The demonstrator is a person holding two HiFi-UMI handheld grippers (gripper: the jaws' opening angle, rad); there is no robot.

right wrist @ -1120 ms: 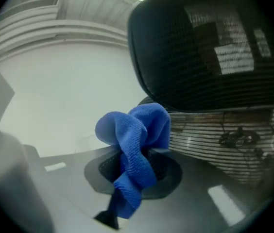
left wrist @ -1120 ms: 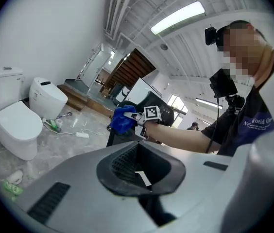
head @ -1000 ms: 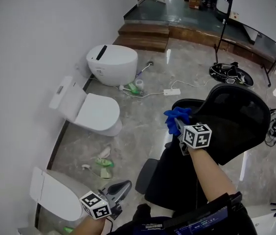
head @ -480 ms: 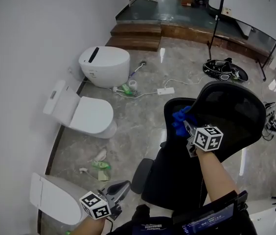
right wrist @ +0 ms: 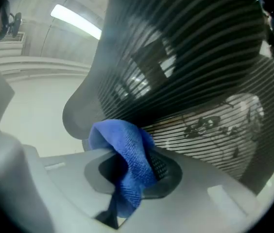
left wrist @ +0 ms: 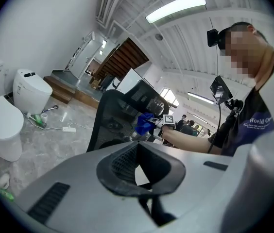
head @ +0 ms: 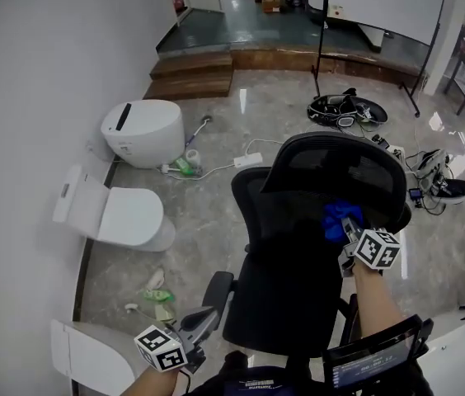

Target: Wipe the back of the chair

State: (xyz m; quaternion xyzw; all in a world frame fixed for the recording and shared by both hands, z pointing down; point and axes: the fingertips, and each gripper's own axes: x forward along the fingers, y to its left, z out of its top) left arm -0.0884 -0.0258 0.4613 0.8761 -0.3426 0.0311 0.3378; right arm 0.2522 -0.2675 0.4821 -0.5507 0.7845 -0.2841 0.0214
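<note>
A black mesh office chair (head: pixel 298 221) stands on the marble floor in the head view, its backrest (head: pixel 335 172) facing me. My right gripper (head: pixel 345 229) is shut on a blue cloth (head: pixel 337 218) and presses it against the mesh of the backrest's right part. The right gripper view has the blue cloth (right wrist: pixel 127 159) bunched between the jaws with the mesh backrest (right wrist: pixel 200 72) just beyond. My left gripper (head: pixel 204 324) hangs low at the bottom left, shut and holding nothing; its own view looks toward the chair (left wrist: pixel 112 115) and the cloth (left wrist: pixel 144 123).
Along the left wall stand white toilets (head: pixel 121 217), (head: pixel 142 130) and another (head: pixel 92 345). A power strip with cable (head: pixel 245 161), bottles (head: pixel 181 166) and litter lie on the floor. A whiteboard stand (head: pixel 381 7), shoes (head: pixel 447 190) and a wooden step (head: pixel 195 63) sit beyond.
My right gripper has carried the blue cloth from the backrest's left edge across to its right part. The view has shifted too. The left gripper has stayed put.
</note>
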